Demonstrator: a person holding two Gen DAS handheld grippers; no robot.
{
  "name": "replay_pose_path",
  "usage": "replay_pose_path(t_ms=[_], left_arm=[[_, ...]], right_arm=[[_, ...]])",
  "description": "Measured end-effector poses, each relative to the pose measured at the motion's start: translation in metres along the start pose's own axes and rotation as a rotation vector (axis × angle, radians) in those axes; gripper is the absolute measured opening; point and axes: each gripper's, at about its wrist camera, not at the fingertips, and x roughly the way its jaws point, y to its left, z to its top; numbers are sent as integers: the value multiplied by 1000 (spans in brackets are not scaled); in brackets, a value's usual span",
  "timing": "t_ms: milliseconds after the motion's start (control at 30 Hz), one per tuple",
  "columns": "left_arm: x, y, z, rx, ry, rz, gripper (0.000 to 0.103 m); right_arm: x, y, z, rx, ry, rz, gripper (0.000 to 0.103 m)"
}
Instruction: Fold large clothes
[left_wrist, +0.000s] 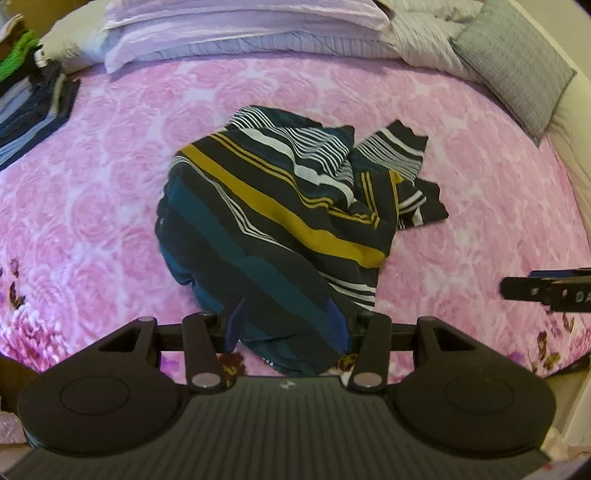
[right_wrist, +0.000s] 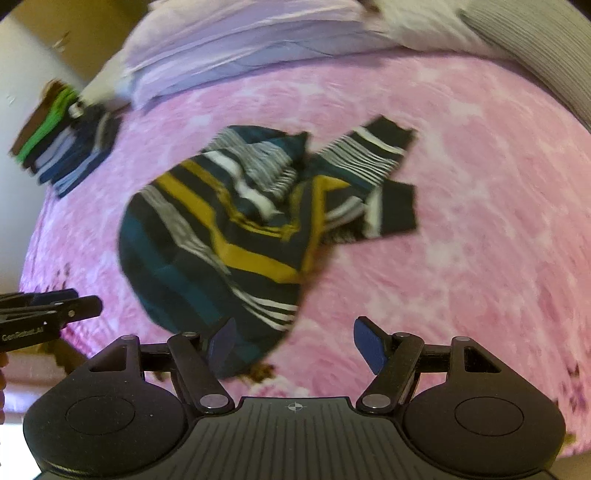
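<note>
A large striped garment (left_wrist: 273, 206), dark navy with teal, mustard and white bands, lies crumpled in a heap in the middle of the pink floral bedspread (left_wrist: 92, 192). One sleeve (left_wrist: 395, 147) sticks out toward the far right. My left gripper (left_wrist: 287, 326) is open, its blue pads (left_wrist: 234, 326) either side of the garment's near end. In the blurred right wrist view the garment (right_wrist: 221, 229) lies ahead and to the left. My right gripper (right_wrist: 295, 345) is open over bare bedspread, its left pad next to the garment's near edge.
A stack of folded clothes (left_wrist: 29, 107) sits at the bed's far left corner. Lavender pillows (left_wrist: 240, 29) and a grey cushion (left_wrist: 517, 62) line the head of the bed. The right gripper shows at the right edge (left_wrist: 543, 291).
</note>
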Motion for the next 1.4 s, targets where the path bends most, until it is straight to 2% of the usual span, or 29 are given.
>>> replay_pose_path(t_ms=[233, 333, 567, 800, 933, 1033, 1067, 1133, 1167, 1200, 1300, 1400], left_arm=[[30, -9, 2, 79, 32, -20, 44], [44, -24, 8, 149, 19, -43, 44], [96, -75, 41, 288, -28, -126, 44], [161, -125, 85, 357, -39, -186, 45], [196, -147, 111, 386, -39, -164, 46], [224, -154, 125, 394, -8, -139, 48], [236, -157, 127, 408, 16, -126, 45], [248, -158, 127, 438, 42, -125, 30], [249, -157, 126, 453, 39, -130, 19], [245, -154, 125, 464, 29, -134, 14], [212, -129, 125, 431, -39, -159, 9], [154, -72, 129, 279, -127, -194, 9]], right_arm=[[-8, -51, -13, 155, -18, -98, 68], [-16, -70, -18, 212, -37, -136, 68], [-31, -113, -31, 338, -77, -237, 68], [-40, -150, -51, 444, -81, -319, 68], [-45, -170, -68, 518, -79, -368, 68], [-48, -185, -79, 575, -70, -398, 68], [-48, -188, -82, 589, -65, -404, 68], [-47, -193, -87, 612, -53, -412, 68], [-46, -195, -88, 619, -45, -414, 68], [-44, -194, -89, 624, -36, -414, 68], [-39, -192, -87, 623, -25, -405, 68], [-35, -190, -74, 605, -28, -391, 68]])
